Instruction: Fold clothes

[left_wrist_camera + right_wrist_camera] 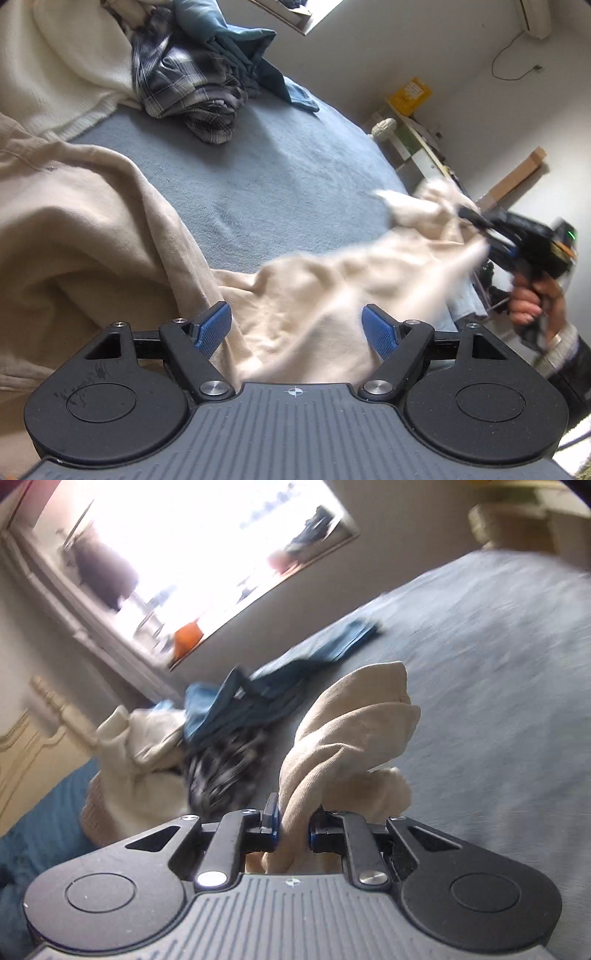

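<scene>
A beige garment (pixel 92 229) lies crumpled across the blue bed cover (pixel 266 166), stretching from the left to the right edge of the bed. My left gripper (pixel 297 326) is open, its blue pads wide apart with beige cloth passing loosely between them. At the far right of the left wrist view my right gripper (pixel 476 221) pinches the garment's far end, blurred by motion, held by a person's hand (pixel 528 302). In the right wrist view my right gripper (pixel 293 825) is shut on a bunched fold of the beige garment (pixel 354 723).
A pile of clothes sits at the back of the bed: a plaid shirt (pixel 184 88), blue-teal garments (pixel 229 40) and a cream knit (pixel 62 62). A shelf with a yellow box (pixel 410 94) stands beyond the bed. A bright window (pixel 192 542) fills the wall.
</scene>
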The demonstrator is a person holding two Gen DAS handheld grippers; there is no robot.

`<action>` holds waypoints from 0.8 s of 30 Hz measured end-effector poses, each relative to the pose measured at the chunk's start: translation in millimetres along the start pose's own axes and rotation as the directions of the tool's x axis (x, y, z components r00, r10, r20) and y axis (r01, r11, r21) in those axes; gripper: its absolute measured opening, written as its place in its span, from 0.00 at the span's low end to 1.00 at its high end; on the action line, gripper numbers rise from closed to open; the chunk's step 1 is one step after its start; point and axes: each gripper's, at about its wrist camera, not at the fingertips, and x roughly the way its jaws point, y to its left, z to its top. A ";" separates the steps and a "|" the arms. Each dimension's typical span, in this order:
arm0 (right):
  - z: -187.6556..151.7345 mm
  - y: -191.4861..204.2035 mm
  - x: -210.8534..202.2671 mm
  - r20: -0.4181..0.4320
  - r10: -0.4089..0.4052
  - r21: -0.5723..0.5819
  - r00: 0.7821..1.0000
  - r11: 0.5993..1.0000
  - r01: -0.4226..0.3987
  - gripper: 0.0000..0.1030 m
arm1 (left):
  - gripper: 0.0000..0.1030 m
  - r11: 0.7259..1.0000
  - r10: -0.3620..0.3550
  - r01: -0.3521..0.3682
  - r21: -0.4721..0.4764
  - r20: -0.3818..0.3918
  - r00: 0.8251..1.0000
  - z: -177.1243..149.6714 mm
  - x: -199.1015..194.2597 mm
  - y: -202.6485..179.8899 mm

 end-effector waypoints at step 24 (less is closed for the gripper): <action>-68.2 -161.5 -82.0 -0.028 -0.523 0.532 0.852 0.714 0.455 0.60 | 0.76 0.996 0.055 -0.054 -0.071 0.014 0.998 -10.4 -12.8 13.9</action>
